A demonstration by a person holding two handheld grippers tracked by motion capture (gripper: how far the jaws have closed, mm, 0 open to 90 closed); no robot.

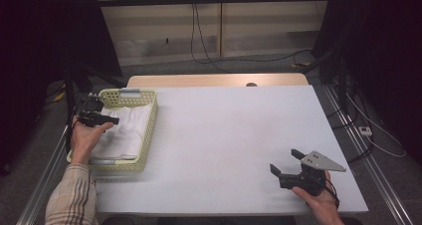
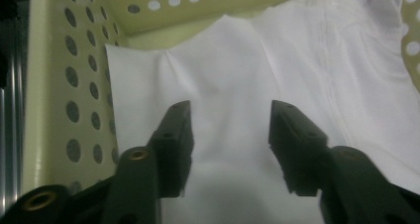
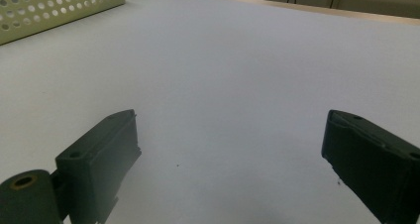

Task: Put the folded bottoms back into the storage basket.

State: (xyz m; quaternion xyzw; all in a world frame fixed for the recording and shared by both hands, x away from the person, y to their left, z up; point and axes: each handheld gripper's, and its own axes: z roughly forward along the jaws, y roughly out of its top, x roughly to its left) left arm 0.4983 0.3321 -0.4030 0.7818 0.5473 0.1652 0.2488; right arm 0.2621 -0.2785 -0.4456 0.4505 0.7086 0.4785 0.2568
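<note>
White tabletop [image 1: 224,135] — perforated basket [image 1: 149,130], cloth [image 1: 127,130]

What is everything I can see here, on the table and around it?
Basket: one, pale yellow-green, perforated, at the table's left edge.
Cloth: one, white, folded, lying inside the basket.
Table: one, white top with a wooden strip along the far edge.
Cables: a few, black, on the floor beyond the table.
Left gripper: one, black, jaws open just above the cloth.
Right gripper: one, black with a grey plate, jaws open over the table's near right.
Hands: two, one holding each gripper; the left sleeve is plaid.
</note>
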